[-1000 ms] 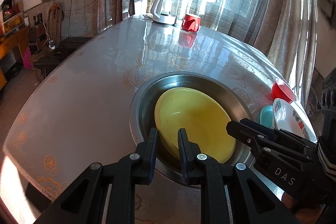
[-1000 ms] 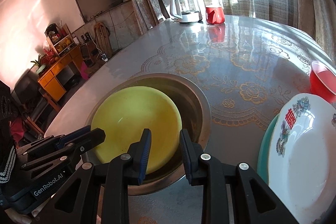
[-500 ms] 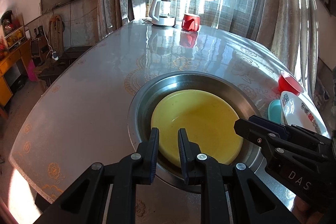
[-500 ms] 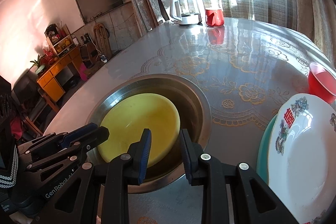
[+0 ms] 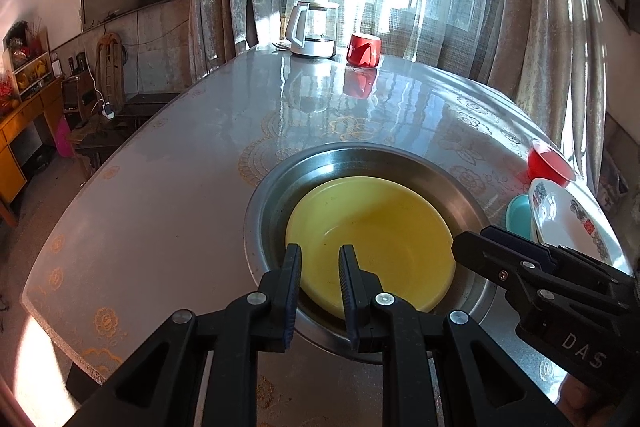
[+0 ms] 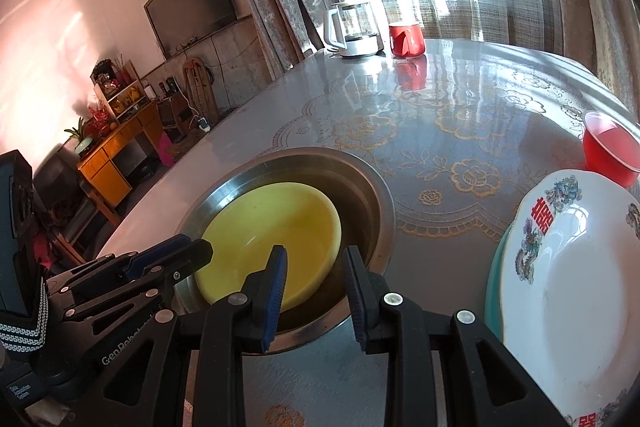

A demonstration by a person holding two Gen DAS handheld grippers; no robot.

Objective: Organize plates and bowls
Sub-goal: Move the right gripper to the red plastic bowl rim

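Observation:
A yellow bowl point(image 5: 372, 239) lies flat inside a steel basin point(image 5: 360, 159) on the table; both also show in the right wrist view, the bowl point(image 6: 276, 235) in the basin point(image 6: 376, 195). My left gripper point(image 5: 319, 259) is open and empty, just above the bowl's near rim. My right gripper point(image 6: 314, 263) is open and empty over the basin's near right edge. A white patterned plate point(image 6: 568, 267) rests on a teal bowl point(image 6: 494, 275) to the right, with a small red bowl point(image 6: 608, 151) behind it.
A white kettle point(image 5: 312, 31) and a red mug point(image 5: 362, 50) stand at the table's far end by the curtained window. The table edge point(image 5: 60, 315) drops off at the near left. Shelves and furniture stand along the left wall.
The yellow bowl has settled from tilted to lying flat in the basin. Both grippers have pulled back and up a little, with the jaws a bit wider.

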